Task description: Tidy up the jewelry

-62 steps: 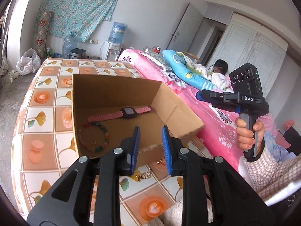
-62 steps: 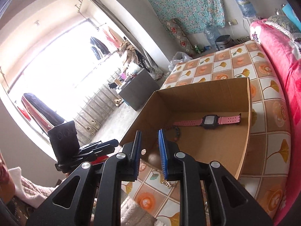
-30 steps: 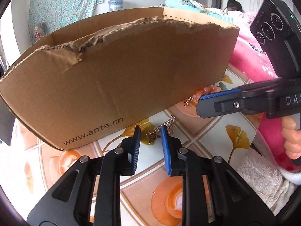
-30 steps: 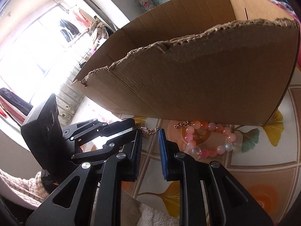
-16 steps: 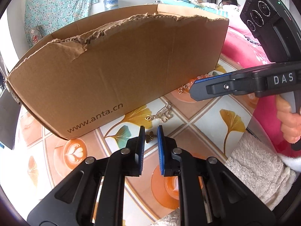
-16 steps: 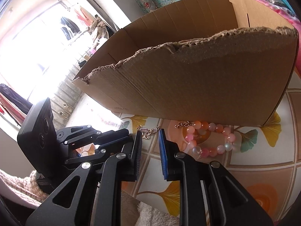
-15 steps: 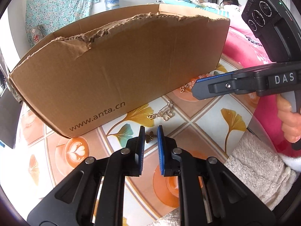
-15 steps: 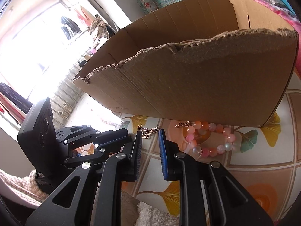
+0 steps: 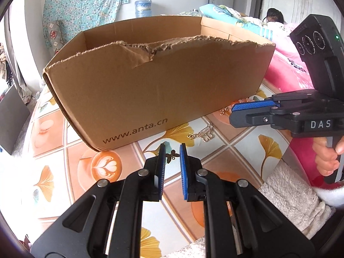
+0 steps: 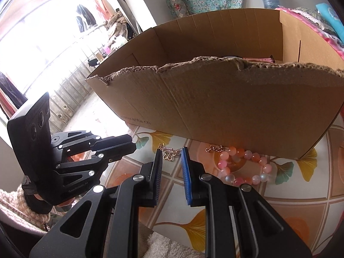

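My left gripper (image 9: 172,149) is shut on a small gold butterfly charm (image 9: 172,157), held just above the patterned tablecloth (image 9: 236,150). A gold chain (image 9: 202,133) lies on the cloth in front of the torn cardboard box (image 9: 150,86). To the right, my right gripper (image 9: 233,112) hovers near the box's front wall, jaws slightly apart with nothing between them. From the right wrist view, that gripper (image 10: 172,152) is above the chain (image 10: 169,151), with a pink bead bracelet (image 10: 243,165) to its right. A pink watch strap (image 10: 260,59) shows inside the box (image 10: 215,107).
A fuzzy white cloth (image 9: 290,193) lies at the table's near right edge. A pink bed (image 9: 286,64) with a person (image 9: 273,15) on it is beyond. A water bottle (image 9: 143,6) stands by the far wall, and a bright window with hanging clothes (image 10: 86,21) is on the left.
My left jaws have narrowed onto the butterfly charm and drawn back from the box with it. Both grippers have risen, so the box's inside now shows. The chain stays on the cloth.
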Demonstrator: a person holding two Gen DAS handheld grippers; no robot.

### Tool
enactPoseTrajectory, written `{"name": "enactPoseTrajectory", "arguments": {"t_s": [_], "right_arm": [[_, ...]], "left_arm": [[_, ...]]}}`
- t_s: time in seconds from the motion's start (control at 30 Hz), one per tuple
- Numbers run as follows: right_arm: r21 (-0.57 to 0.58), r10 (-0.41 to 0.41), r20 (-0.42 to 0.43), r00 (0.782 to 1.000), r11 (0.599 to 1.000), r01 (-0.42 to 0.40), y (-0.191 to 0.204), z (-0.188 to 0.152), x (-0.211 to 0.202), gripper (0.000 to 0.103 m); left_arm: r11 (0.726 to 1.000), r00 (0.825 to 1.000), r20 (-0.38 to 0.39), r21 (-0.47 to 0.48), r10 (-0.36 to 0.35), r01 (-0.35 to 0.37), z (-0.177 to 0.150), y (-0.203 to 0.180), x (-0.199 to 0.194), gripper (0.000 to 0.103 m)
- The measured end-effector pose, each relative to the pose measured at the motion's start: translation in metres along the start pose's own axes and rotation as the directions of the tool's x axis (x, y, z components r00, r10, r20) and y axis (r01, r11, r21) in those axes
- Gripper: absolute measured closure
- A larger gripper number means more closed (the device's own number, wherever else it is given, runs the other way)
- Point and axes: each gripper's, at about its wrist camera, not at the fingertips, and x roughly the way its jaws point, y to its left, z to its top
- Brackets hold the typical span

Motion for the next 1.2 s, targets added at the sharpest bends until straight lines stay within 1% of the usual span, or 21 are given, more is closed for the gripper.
{"name": "enactPoseTrajectory", "arguments": {"t_s": [0.2, 0.37, 0.43, 0.53, 0.73, 0.8, 0.87, 1.0, 1.07, 1.1, 1.2], "right_arm": [[-0.051, -0.048, -0.036, 0.998, 0.998, 0.046, 0.01, -0.003, 0.009, 0.084], [-0.134, -0.083, -0.051, 0.995, 0.988, 0.076, 0.026, 0.004, 0.019, 0.084], [-0.182, -0.098, -0.052, 0.994, 0.979, 0.087, 0.034, 0.008, 0.025, 0.084], [-0.243, -0.101, -0.066, 0.993, 0.966, 0.083, 0.043, 0.014, 0.033, 0.084], [-0.37, -0.145, -0.109, 0.983, 0.924, 0.096, 0.056, 0.019, 0.053, 0.084], [-0.395, -0.152, -0.11, 0.982, 0.913, 0.097, 0.06, 0.02, 0.055, 0.084], [-0.411, -0.164, -0.116, 0.98, 0.906, 0.103, 0.062, 0.026, 0.052, 0.085], [-0.422, -0.162, -0.129, 0.978, 0.902, 0.094, 0.065, 0.021, 0.047, 0.096], [-0.42, -0.16, -0.127, 0.979, 0.903, 0.093, 0.067, 0.02, 0.048, 0.098], [-0.413, -0.157, -0.118, 0.98, 0.906, 0.095, 0.067, 0.021, 0.046, 0.099], [-0.341, -0.118, -0.092, 0.989, 0.937, 0.08, 0.058, 0.026, 0.038, 0.1]], "left_arm": [[0.999, 1.0, -0.003, -0.034, -0.003, 0.003, -0.002, 0.007, 0.001, 0.091], [0.999, 1.0, -0.008, -0.037, -0.012, 0.011, -0.002, 0.007, 0.003, 0.091], [0.999, 1.0, -0.005, -0.036, -0.014, 0.014, -0.003, 0.008, 0.003, 0.091], [0.999, 1.0, -0.002, -0.039, -0.018, 0.017, -0.005, 0.012, 0.001, 0.091], [0.998, 1.0, 0.005, -0.05, -0.024, 0.025, -0.006, 0.015, 0.0, 0.091], [0.999, 1.0, 0.005, -0.048, -0.024, 0.024, -0.007, 0.015, -0.001, 0.091], [0.999, 1.0, 0.006, -0.048, -0.025, 0.026, -0.007, 0.016, -0.001, 0.091], [0.998, 1.0, 0.01, -0.054, -0.028, 0.029, -0.008, 0.017, -0.001, 0.091], [0.998, 0.999, 0.012, -0.056, -0.031, 0.031, -0.008, 0.017, -0.001, 0.091], [0.998, 0.999, 0.013, -0.055, -0.031, 0.032, -0.008, 0.017, -0.001, 0.091], [0.998, 0.999, 0.013, -0.056, -0.032, 0.032, -0.008, 0.018, 0.0, 0.091]]}}
